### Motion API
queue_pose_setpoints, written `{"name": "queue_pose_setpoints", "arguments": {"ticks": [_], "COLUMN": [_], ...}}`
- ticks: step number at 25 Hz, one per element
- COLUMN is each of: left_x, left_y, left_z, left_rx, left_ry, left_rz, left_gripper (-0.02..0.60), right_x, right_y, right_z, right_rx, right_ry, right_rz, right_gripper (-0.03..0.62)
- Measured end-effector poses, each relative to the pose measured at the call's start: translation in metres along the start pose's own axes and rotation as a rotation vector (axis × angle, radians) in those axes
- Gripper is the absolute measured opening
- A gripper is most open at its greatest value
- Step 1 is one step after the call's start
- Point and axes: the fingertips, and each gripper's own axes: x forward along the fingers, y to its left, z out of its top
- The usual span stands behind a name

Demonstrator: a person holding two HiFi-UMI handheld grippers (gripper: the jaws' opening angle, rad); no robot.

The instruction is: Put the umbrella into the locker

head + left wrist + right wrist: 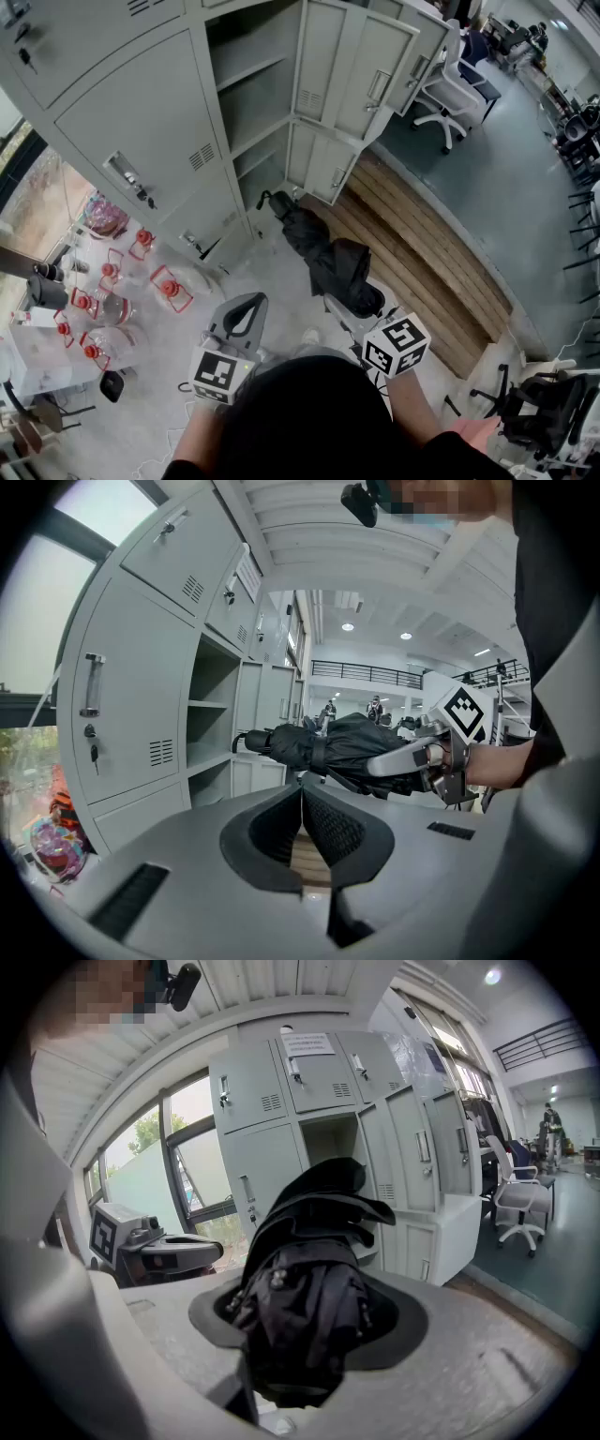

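Nearest you, your left gripper (242,314) has its jaws pressed together on nothing. Just right of it, your right gripper (361,302) pinches the near end of the folded black umbrella (314,246) — its handle end points away toward the open locker (141,112).

Site type: open-plan office hall. Indicators: grey steel locker bank (141,141) beside window (192,1180); white swivel chair (455,94) on sealed floor (506,187); workstations (520,42) (persons seated, far corner); mezzanine railing (366,672); recessed ceiling lights (348,627).
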Motion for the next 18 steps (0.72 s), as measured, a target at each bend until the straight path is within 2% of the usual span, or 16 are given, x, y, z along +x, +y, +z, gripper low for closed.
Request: {"name": "queue_pose_setpoints", "arguments": {"ticks": [8,12,18], "left_x": [0.031,0.054,0.087], "left_y": [-0.027,-0.046,-0.069], "left_z": [0.006,0.013,0.017], "left_rx": [0.02,0.034,0.033], "left_ry": [0.017,0.022,0.039], "left_rz": [-0.005,-0.005,0.011], "left_gripper": [0.011,0.011,0.009], "right_x": [-0.02,-0.032,-0.044], "right_y": [-0.034,-0.061,-0.1], "right_z": [-0.004,-0.005,-0.007], "right_rx": [0.025,0.069,0.073], "right_ry": [-0.01,-0.028,-0.028], "right_rz": [0.015,0.024,0.051], "right_gripper": [0.241,0.242,0.242]}}
